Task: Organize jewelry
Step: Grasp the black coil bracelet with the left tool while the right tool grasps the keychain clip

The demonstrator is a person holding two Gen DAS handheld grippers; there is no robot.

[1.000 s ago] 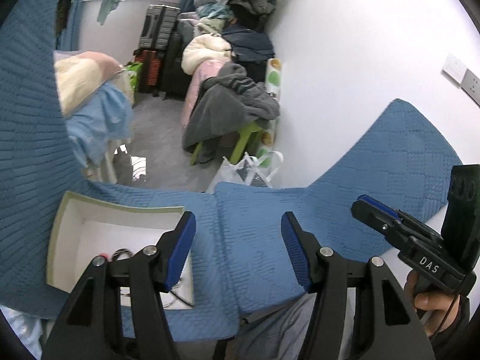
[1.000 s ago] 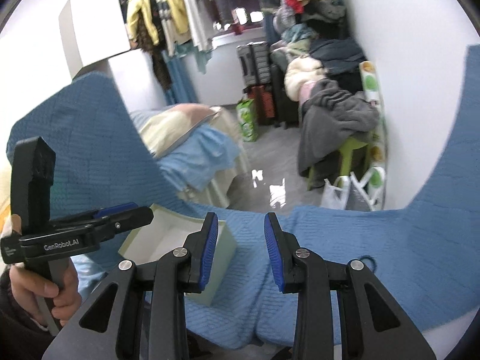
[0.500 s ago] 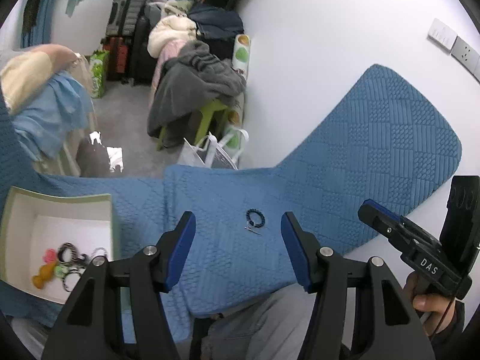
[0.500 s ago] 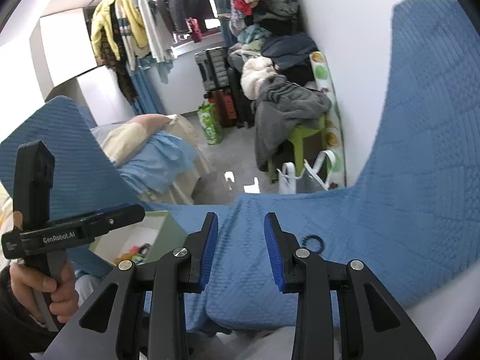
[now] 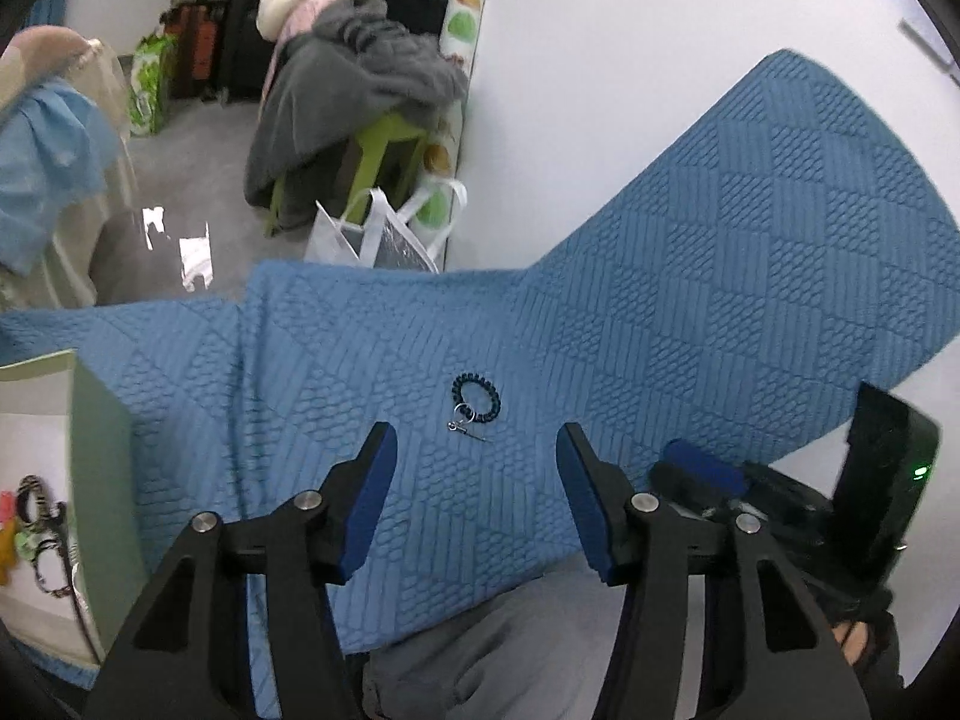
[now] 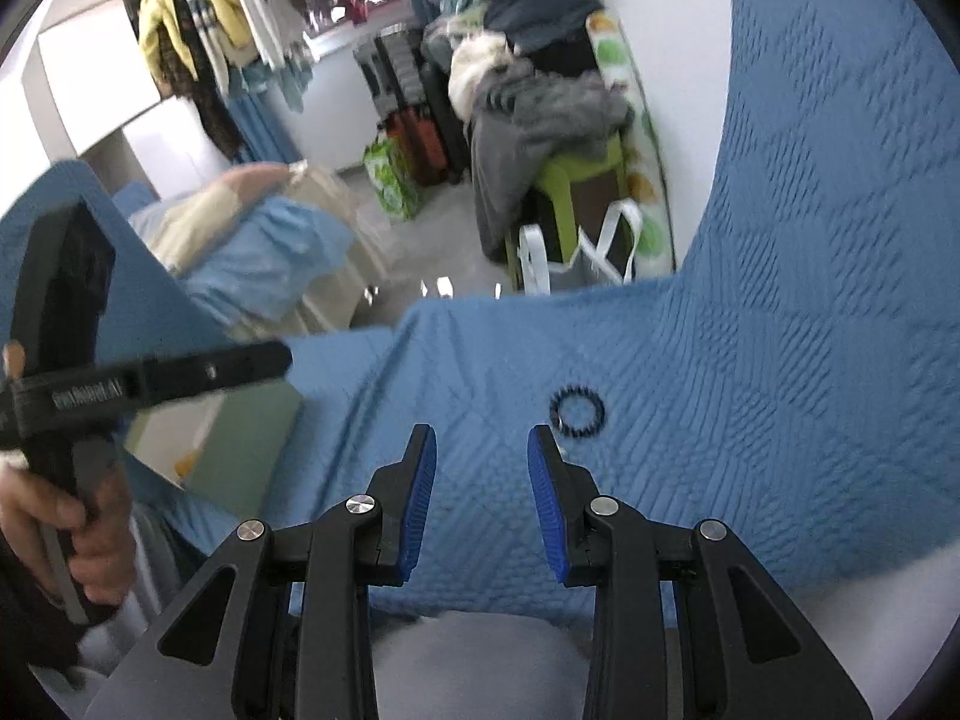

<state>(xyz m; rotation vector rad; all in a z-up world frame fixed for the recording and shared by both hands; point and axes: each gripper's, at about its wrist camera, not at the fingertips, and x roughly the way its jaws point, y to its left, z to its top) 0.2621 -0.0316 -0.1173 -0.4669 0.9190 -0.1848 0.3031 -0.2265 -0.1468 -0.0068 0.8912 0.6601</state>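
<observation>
Left hand-held gripper [image 5: 474, 492] closing, empty; pale green box [image 5: 99, 450] with colourful jewelry [image 5: 36, 534]

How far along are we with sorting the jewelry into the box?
Done: several pieces already lie in the open box. In hand: nothing. The left claw is closing with nothing between its pads, and the right claw is open and empty. Left: the dark beaded bracelet on the blue quilt.
</observation>
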